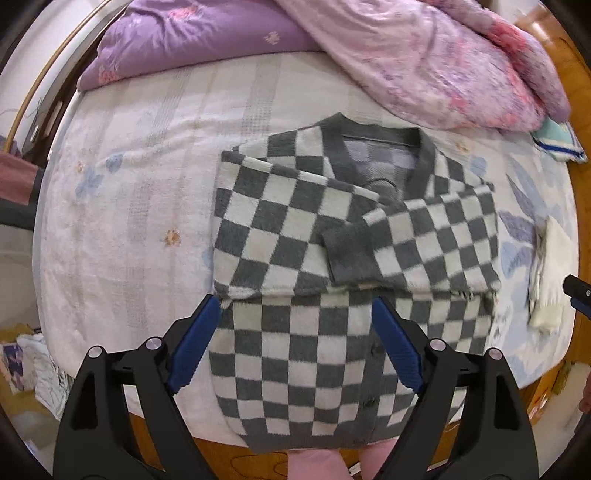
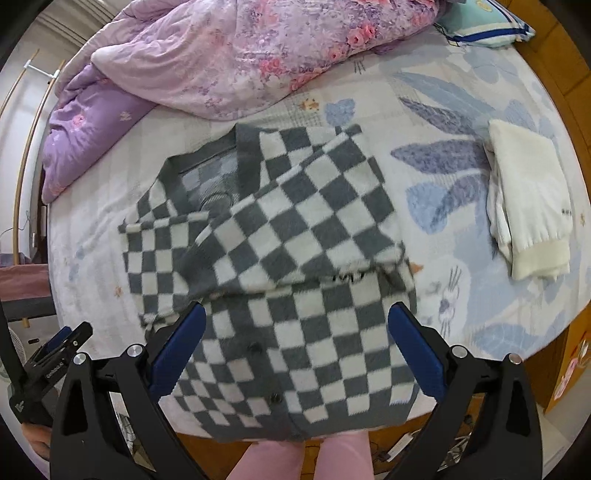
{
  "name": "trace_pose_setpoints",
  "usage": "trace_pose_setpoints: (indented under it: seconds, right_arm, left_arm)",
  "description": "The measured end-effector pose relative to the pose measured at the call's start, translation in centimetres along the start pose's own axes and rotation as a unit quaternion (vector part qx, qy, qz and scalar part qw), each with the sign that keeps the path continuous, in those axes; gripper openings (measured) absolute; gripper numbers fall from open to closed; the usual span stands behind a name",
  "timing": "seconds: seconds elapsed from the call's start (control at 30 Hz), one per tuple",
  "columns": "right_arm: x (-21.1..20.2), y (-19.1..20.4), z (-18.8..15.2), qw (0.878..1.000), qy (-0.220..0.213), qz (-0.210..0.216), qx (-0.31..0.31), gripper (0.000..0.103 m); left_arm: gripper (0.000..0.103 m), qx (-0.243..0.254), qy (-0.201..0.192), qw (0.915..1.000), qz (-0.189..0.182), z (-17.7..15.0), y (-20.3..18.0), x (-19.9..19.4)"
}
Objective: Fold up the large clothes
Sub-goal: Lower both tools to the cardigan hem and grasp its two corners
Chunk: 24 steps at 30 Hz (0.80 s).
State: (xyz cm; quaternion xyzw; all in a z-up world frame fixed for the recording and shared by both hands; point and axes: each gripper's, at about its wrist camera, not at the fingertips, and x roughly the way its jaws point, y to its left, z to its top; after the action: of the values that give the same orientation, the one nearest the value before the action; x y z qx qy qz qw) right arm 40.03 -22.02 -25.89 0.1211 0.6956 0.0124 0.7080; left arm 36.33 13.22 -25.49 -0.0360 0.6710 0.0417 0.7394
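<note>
A grey and white checkered cardigan (image 1: 295, 229) lies flat on the bed, collar at the far end, hem hanging over the near edge. Both sleeves are folded across its chest. It also shows in the right wrist view (image 2: 295, 258). My left gripper (image 1: 295, 314) is open and empty above the lower left part of the cardigan. My right gripper (image 2: 297, 319) is open and empty above the lower right part. The left gripper's tip shows at the left edge of the right wrist view (image 2: 62, 343). The right gripper's tip shows at the right edge of the left wrist view (image 1: 578, 291).
The bed has a pale floral sheet (image 1: 129, 221). A purple and pink quilt (image 2: 221, 55) is heaped at the far end. A folded white garment (image 2: 528, 206) lies to the right of the cardigan. A blue-edged pillow (image 2: 484, 22) is far right. The wooden bed frame (image 1: 221, 461) runs along the near edge.
</note>
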Motion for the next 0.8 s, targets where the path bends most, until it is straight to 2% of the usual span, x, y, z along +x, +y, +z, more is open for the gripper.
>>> trace_pose_setpoints:
  seconds: [0.3, 0.53, 0.73, 0.8]
  right_arm:
    - [5.3, -1.5, 9.1, 0.999, 0.016, -0.032, -0.016, 0.095]
    - [10.4, -3.1, 14.5, 0.997, 0.056, -0.041, -0.013, 0.095]
    - [13.7, -4.3, 17.2, 0.996, 0.083, -0.044, 0.000, 0.095]
    - [14.7, -4.7, 18.0, 0.995, 0.091, -0.043, 0.000, 0.095]
  left_arm:
    - [0.089, -0.038, 0.027, 0.9989, 0.002, 8.5, 3.3, 6.2]
    - [0.089, -0.096, 0.067, 0.9928, -0.026, 14.6, 7.8, 12.9]
    - [0.089, -0.105, 0.106, 0.9888, 0.001, 18.8, 10.3, 19.4]
    - [0.089, -0.110, 0.123, 0.9861, 0.022, 19.8, 11.2, 21.3]
